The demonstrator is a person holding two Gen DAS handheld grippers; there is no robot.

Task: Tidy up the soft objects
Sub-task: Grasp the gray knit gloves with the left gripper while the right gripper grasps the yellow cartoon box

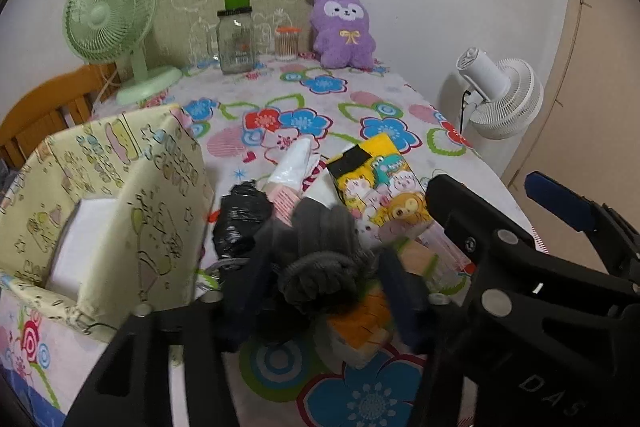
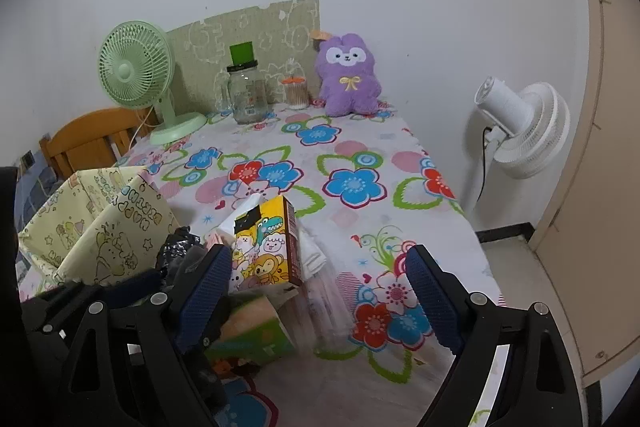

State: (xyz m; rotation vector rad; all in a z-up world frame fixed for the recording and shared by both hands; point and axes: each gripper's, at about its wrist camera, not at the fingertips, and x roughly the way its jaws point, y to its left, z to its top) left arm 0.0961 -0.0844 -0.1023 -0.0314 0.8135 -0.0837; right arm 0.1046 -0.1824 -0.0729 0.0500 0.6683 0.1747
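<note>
My left gripper (image 1: 324, 283) is shut on a grey knitted bundle (image 1: 320, 259) and holds it just above the table beside the yellow paper-covered box (image 1: 120, 195). My right gripper (image 2: 320, 291) is open and empty, its blue pads either side of a cartoon tissue box (image 2: 268, 247); it also shows in the left wrist view (image 1: 560, 203). The cartoon tissue box (image 1: 380, 187), a white tissue pack (image 1: 292, 167) and a black plastic bundle (image 1: 240, 219) lie in a pile. A purple plush (image 1: 342, 29) sits at the far edge.
A green desk fan (image 1: 112, 23), a glass jar (image 1: 236, 41) and a cotton-swab jar (image 1: 287, 43) stand at the back. A white floor fan (image 2: 524, 131) stands right of the table. A wooden chair (image 2: 88, 139) is at the left. A green-orange box (image 2: 256, 331) lies near.
</note>
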